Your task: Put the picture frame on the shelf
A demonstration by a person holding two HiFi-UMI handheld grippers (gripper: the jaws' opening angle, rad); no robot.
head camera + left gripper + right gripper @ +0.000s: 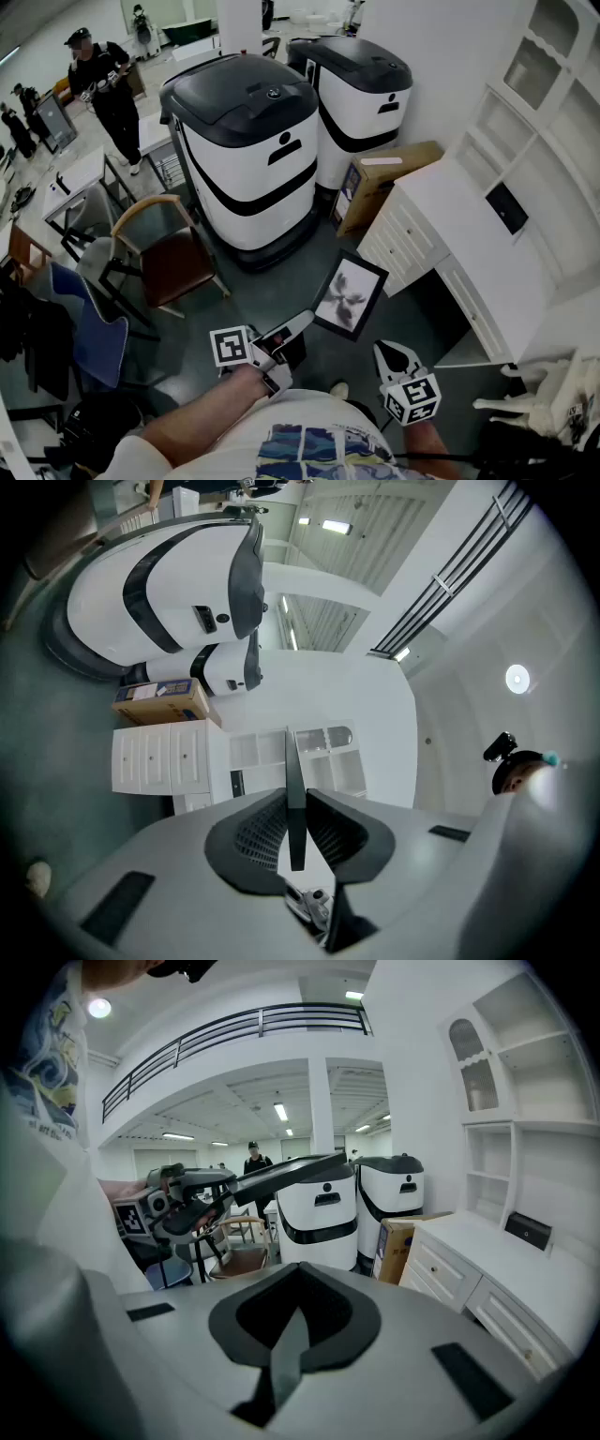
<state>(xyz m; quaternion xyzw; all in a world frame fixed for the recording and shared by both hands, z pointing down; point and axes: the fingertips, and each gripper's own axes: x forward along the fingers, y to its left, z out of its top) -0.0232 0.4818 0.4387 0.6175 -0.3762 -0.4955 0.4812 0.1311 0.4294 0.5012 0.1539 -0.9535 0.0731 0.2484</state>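
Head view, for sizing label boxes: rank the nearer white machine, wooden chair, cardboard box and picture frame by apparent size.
1. nearer white machine
2. wooden chair and cardboard box, too alike to split
3. picture frame, despite being nearest

Black picture frame (350, 294) — tilted, aloft — near white shelf (536, 141).

Left gripper (296, 803) gripped the frame (292, 761) edge-on. Shelf (314, 757) stood beyond, box (161, 703) beside drawers (155, 757).
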